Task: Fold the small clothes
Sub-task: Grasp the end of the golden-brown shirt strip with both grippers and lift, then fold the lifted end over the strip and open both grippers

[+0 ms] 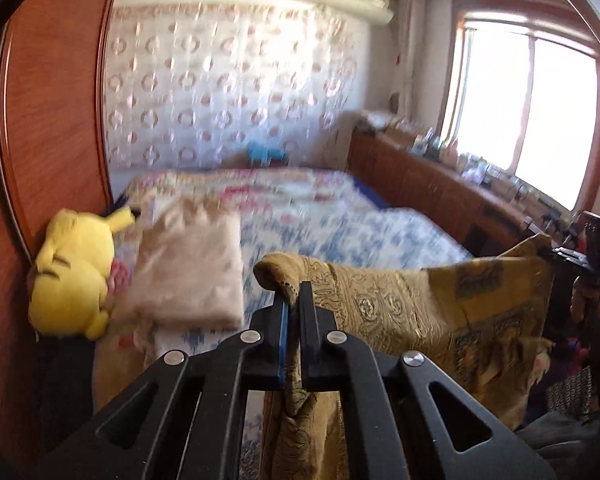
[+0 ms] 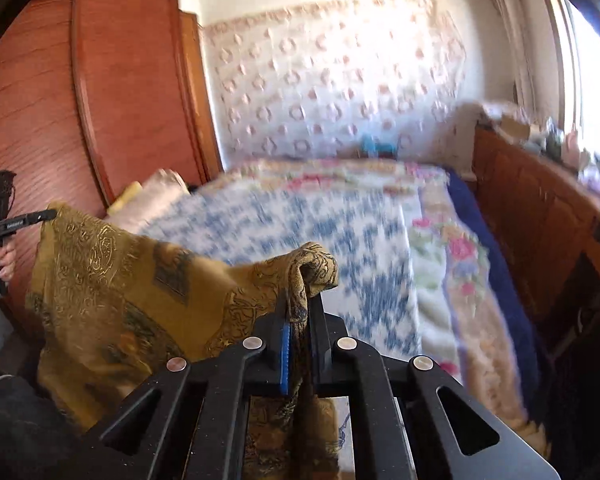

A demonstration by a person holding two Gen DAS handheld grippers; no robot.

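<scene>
At the bottom centre of the left wrist view, the left gripper [image 1: 294, 294] is clenched on a bunched corner of the mustard patterned cloth [image 1: 400, 312], which passes between its two fingers and drops out of sight at the lower edge. From there the cloth runs taut toward the right of the frame, where the right gripper [image 1: 556, 258] pinches its far corner. The right wrist view confirms this: the right gripper [image 2: 298, 302] is closed on a folded wad of the cloth [image 2: 112, 276], and the left gripper [image 2: 46, 214] grips the opposite corner at the left edge of the frame. The cloth hangs lifted above the bed [image 1: 340, 224], stretched between both claws, sagging below.

Behind it, mid-frame, the blue floral bedspread lies open. At the left of the left view rests a folded beige cloth [image 1: 192, 268], just beside a yellow plush toy [image 1: 76, 272] against the wooden wardrobe [image 1: 52, 120]. A wooden cabinet [image 1: 432, 184] borders the bed's right side beneath the window [image 1: 524, 116]; the items on top are too blurred to tell.
</scene>
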